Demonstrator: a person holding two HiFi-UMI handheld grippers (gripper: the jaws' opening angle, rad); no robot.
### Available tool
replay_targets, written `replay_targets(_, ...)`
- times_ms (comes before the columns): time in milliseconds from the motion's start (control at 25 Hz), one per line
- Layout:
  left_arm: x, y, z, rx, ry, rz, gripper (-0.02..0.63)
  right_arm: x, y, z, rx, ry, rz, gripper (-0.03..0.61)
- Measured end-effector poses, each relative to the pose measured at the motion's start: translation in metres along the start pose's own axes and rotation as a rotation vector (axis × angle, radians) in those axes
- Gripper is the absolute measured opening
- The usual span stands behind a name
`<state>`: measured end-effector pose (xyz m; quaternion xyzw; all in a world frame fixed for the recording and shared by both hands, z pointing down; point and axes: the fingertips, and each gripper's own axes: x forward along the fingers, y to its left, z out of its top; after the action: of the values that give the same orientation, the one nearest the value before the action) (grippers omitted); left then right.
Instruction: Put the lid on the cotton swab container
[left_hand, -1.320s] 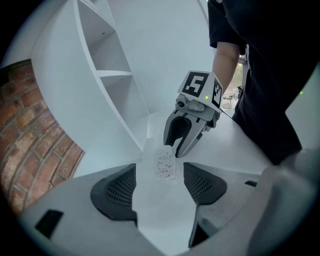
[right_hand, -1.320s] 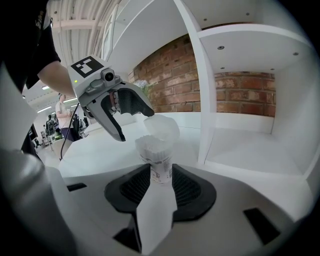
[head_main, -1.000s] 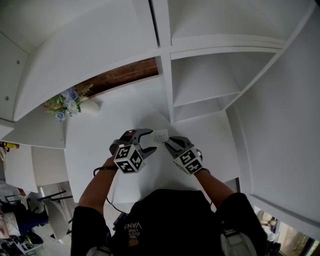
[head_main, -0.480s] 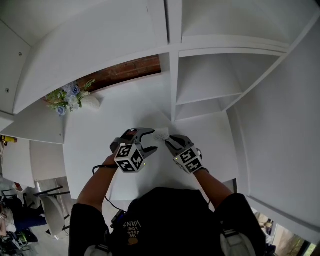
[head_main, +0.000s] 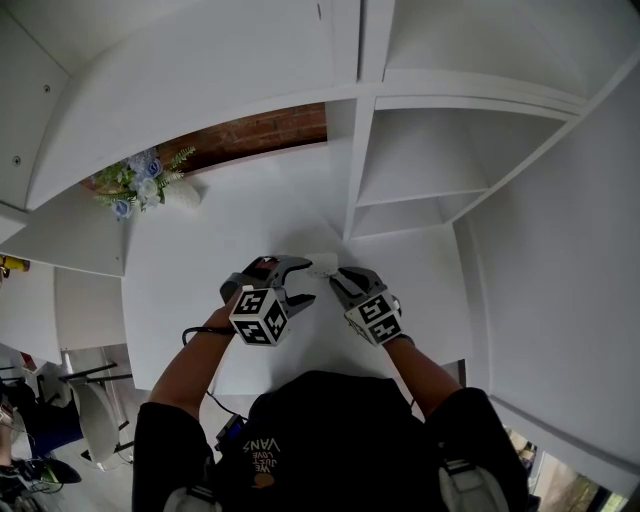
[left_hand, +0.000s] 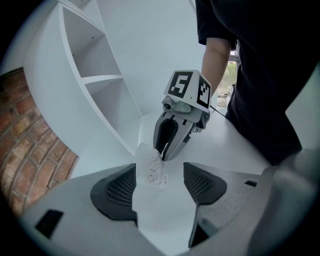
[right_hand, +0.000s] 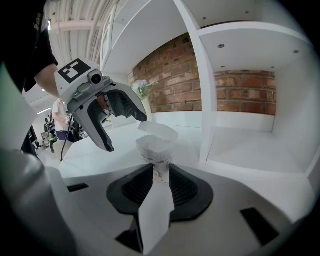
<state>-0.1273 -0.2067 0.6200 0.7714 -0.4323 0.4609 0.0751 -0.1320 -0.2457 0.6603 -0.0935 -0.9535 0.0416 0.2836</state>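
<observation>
The head view alone takes in the whole white shelving (head_main: 430, 160), the strip of brick wall (head_main: 250, 135) and the flowers (head_main: 140, 187) at the table's back left. In it the cotton swab container (head_main: 322, 266) is only a pale speck where the two grippers meet.

The right gripper view shows it plainly. The right gripper (right_hand: 160, 175) has its jaws closed on the container's lower part, with the packed swabs showing at the open mouth. The lid (right_hand: 159, 131) stands tilted just above and behind that mouth (whether it is hinged there I cannot tell).

The left gripper (left_hand: 160, 172) has its jaws wide apart. In its own view the container stands between them, nearer the left pad and touching neither. Seen from the right gripper, its upper jaw tip is just beside the lid's edge.

All this sits low over the bare white table (head_main: 230, 240), close to the shelving's upright.
</observation>
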Motion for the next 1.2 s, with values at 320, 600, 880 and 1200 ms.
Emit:
replay_targets(320, 0.003, -0.01, -0.001, 0.015, 0.014, -0.016, 0.279, -0.001, 0.0, 0.0, 0.007, 0.002, -0.004, 0.094)
replay_targets(600, 0.005, -0.013, -0.002, 0.01, 0.019, -0.022, 0.279, -0.007, -0.001, 0.005, 0.026, -0.016, -0.016, 0.083)
replay_targets(880, 0.007, -0.017, -0.004, -0.001, 0.029, -0.037, 0.279, -0.018, -0.003, 0.012, 0.086, -0.057, -0.024, 0.081)
replay_targets(1200, 0.011, -0.018, -0.005, -0.009, 0.014, -0.015, 0.279, -0.032, -0.007, 0.034, 0.162, -0.147, -0.034, 0.078)
